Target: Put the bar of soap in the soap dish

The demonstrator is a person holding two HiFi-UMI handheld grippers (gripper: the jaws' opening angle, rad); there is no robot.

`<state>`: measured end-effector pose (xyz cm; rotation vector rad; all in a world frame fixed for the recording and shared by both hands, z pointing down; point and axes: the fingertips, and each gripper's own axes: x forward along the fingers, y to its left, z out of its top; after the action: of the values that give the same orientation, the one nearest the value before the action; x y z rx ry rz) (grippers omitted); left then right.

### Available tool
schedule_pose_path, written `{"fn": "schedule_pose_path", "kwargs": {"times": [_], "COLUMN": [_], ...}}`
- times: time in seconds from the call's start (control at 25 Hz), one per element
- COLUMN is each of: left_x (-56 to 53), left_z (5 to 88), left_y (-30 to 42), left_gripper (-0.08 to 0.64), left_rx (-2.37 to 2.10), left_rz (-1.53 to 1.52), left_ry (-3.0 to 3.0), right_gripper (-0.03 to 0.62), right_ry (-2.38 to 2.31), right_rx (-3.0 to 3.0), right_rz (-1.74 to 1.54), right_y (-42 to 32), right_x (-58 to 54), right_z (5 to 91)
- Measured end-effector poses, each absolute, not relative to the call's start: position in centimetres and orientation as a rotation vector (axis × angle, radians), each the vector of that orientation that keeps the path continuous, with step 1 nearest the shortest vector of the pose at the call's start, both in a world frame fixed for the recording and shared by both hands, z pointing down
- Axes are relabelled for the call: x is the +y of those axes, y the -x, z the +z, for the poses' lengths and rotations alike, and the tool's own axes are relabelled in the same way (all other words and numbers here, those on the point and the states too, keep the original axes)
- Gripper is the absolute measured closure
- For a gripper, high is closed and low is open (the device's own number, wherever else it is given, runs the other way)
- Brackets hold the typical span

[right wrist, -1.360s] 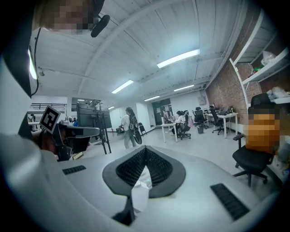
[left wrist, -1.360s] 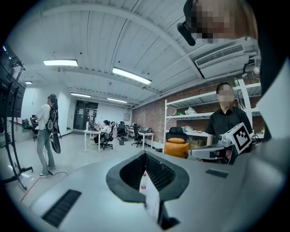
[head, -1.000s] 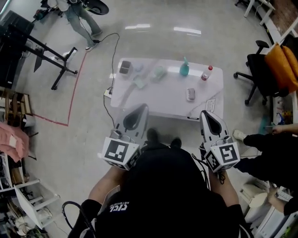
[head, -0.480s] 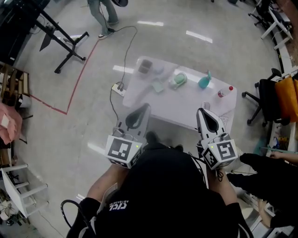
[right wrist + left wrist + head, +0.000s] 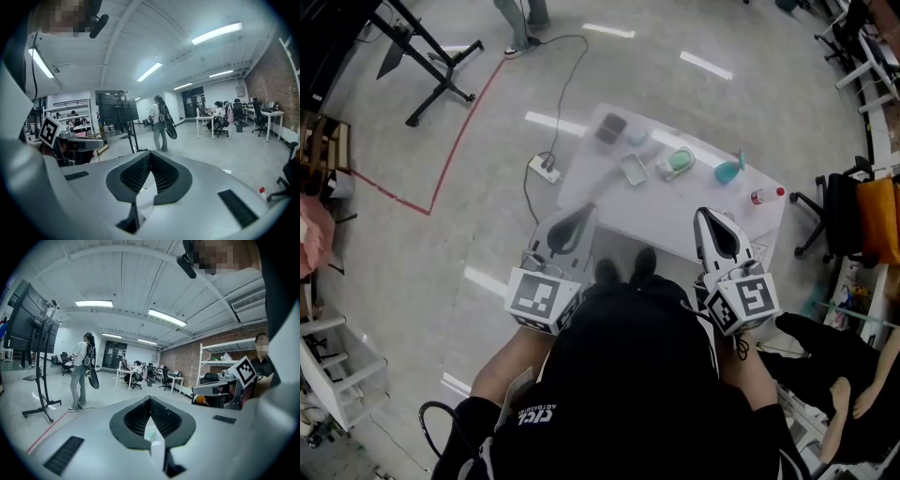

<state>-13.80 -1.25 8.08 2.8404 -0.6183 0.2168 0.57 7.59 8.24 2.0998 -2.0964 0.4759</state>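
A white table [image 5: 656, 211] stands on a pale grey floor [image 5: 441, 272] crossed by a red tape line [image 5: 459, 131]. On the table are a teal bottle [image 5: 729, 170], a clear bottle with a red cap [image 5: 766, 196], two pale green items [image 5: 634, 170] [image 5: 680, 162] and, at the far left, a dark grey one [image 5: 611, 127]. The left gripper [image 5: 581, 214] and right gripper [image 5: 705, 217] are light grey, with black-and-white square-marker cubes.

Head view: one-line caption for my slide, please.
Person faces the white table, left gripper and right gripper both shut and empty, teal bottle among items untouched on top.

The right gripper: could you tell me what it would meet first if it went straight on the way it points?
Most likely the table, near the round green item; nothing shows between it and the right gripper, though depth is unclear.
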Motion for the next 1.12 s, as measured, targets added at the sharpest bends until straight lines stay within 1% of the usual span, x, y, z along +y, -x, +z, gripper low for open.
{"fn": "schedule_pose_path", "kwargs": {"times": [0.28,0.64,0.84,1.12], "left_x": [-3.4,-9.3,-12.4,-14.9], "left_z": [9.1,11.7,12.6,17.4], "left_y": [12.3,7.5,4.9,3.6], "left_gripper": [0.552,0.552,0.552,0.552], "left_rx": [-0.632,-0.768,-0.877,-0.906], "left_rz": [0.252,0.336,0.298,0.336], "left_ry": [-2.798,-2.705,-2.683,-2.599], "right_gripper": [0.574,0.574,0.574,0.574], "right_ry": [-2.067,-1.971,-1.891,-1.741], "right_rx": [-2.1,-2.154,-2.182,-2.183], "right_rz": [0.503,0.57,0.618,0.643], "right_y": [-2.4,-8.1,-11.7,-12.8], "right_x": [4.6,-1.1,-4.0,-8.6], "right_z": [9.4,12.7,14.9,18.9]}}
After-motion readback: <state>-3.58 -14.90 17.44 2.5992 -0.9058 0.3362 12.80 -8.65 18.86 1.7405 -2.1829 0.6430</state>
